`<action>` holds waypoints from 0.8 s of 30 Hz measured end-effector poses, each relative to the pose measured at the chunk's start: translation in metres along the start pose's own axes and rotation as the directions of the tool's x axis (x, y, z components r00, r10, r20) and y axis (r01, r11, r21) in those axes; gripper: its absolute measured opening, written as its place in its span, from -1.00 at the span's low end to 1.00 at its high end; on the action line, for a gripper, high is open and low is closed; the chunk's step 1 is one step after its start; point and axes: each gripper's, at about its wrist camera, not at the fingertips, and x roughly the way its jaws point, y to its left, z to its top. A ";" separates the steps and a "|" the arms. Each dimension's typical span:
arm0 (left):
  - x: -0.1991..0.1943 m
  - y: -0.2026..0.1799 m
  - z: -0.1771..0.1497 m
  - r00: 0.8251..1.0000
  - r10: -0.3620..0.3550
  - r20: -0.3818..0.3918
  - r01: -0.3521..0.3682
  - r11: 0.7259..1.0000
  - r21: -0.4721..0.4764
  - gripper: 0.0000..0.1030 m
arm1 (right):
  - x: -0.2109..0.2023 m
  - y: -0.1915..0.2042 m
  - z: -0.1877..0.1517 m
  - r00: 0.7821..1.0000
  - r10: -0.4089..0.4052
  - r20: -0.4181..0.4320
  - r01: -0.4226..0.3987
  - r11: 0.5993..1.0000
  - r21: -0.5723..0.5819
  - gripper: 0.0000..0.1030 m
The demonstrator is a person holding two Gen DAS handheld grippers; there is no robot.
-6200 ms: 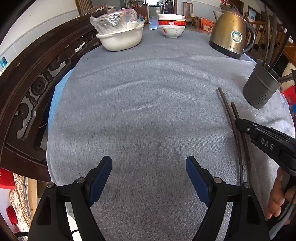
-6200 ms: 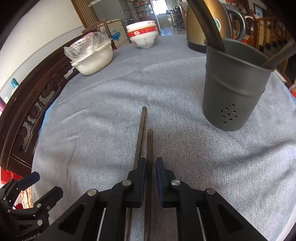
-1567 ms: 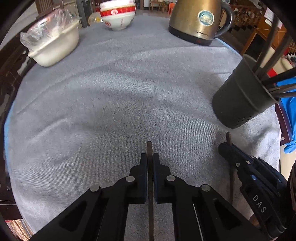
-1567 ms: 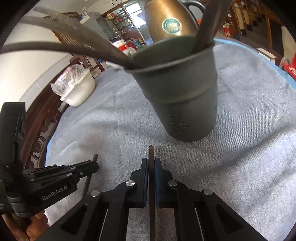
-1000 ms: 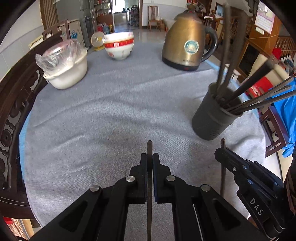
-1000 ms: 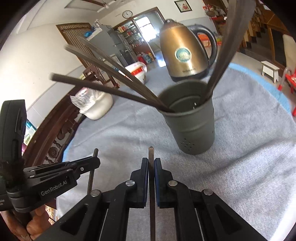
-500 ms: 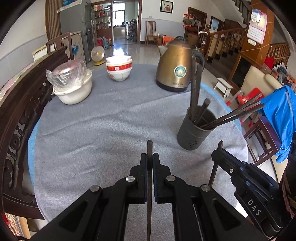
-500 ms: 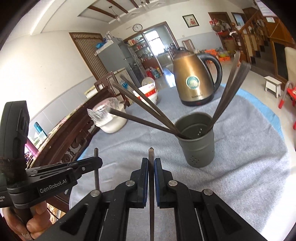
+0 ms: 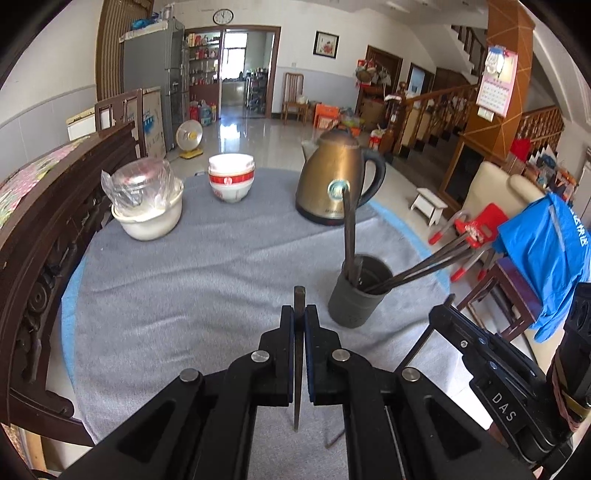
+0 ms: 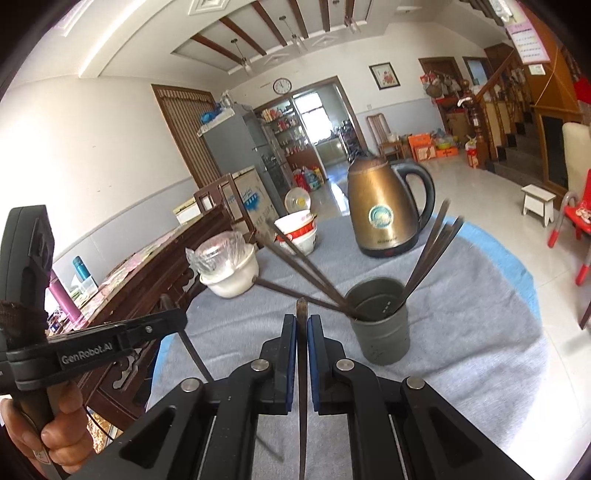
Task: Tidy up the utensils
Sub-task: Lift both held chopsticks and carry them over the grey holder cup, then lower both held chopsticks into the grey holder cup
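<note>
**Two chopsticks lifted, one in each claw, above the grey table**

Each gripper is clamped tight on a single dark chopstick. The left gripper (image 9: 299, 314) pinches its chopstick (image 9: 297, 362) between blue-lined pads, the tip poking just past the fingers and the long end trailing back toward the camera. The right gripper (image 10: 301, 325) holds the second chopstick (image 10: 302, 369) the same way. Both sticks hang clear of the cloth, near the dark grey utensil holder (image 9: 356, 299), which stands on the right side of the table with more chopsticks fanning out of it.

The left view alone shows the right gripper from the side, low at the right, with "DAS" (image 9: 503, 406) printed on its arm; a blue garment (image 9: 543, 251) draped over a chair, a wall calendar (image 9: 496, 83) and a staircase lie beyond. The right view alone shows the person's hand (image 10: 55, 428) wrapped round the left tool's handle, whose arm reads "GenRobot.AI" (image 10: 86, 355), plus the beamed ceiling and small drain holes inside the holder (image 10: 380, 325).

Farther off on the grey tablecloth (image 9: 192, 295) stand a brass-coloured electric kettle (image 9: 338, 177) bearing a round teal badge, its base lettering too small to read, a stack of white bowls with a red band (image 9: 231, 182), and a cream bowl covered by a clear plastic bag (image 9: 147, 206). A carved dark wooden chair back (image 9: 40, 236) curves along the left edge. A wall clock (image 9: 222, 16) hangs above the far doorway.
</note>
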 end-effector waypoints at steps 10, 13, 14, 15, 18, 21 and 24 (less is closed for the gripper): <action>-0.017 -0.014 0.014 0.997 -0.032 0.066 0.032 0.999 0.001 -0.89 | -0.027 -0.010 0.018 0.997 -0.023 0.076 0.023 1.000 0.011 -0.87; -0.021 -0.022 0.020 0.996 -0.043 0.079 0.042 0.999 0.015 -0.90 | -0.035 -0.015 0.023 0.995 -0.033 0.098 0.031 0.999 0.020 -0.87; -0.022 -0.025 0.021 0.996 -0.044 0.084 0.042 0.999 0.022 -0.89 | -0.037 -0.016 0.025 0.994 -0.038 0.107 0.036 0.999 0.022 -0.87; -0.023 -0.028 0.024 0.995 -0.047 0.088 0.045 0.999 0.026 -0.90 | -0.039 -0.017 0.027 0.993 -0.041 0.113 0.039 0.999 0.022 -0.87; -0.026 -0.035 0.030 0.993 -0.060 0.102 0.057 0.998 0.033 -0.90 | -0.045 -0.019 0.034 0.989 -0.055 0.136 0.053 0.998 0.017 -0.87; -0.030 -0.041 0.037 0.990 -0.070 0.121 0.065 0.997 0.042 -0.90 | -0.051 -0.020 0.042 0.984 -0.072 0.164 0.071 0.997 0.011 -0.87; -0.033 -0.046 0.045 0.987 -0.076 0.140 0.071 0.997 0.044 -0.89 | -0.055 -0.019 0.051 0.976 -0.097 0.194 0.100 0.995 -0.005 -0.87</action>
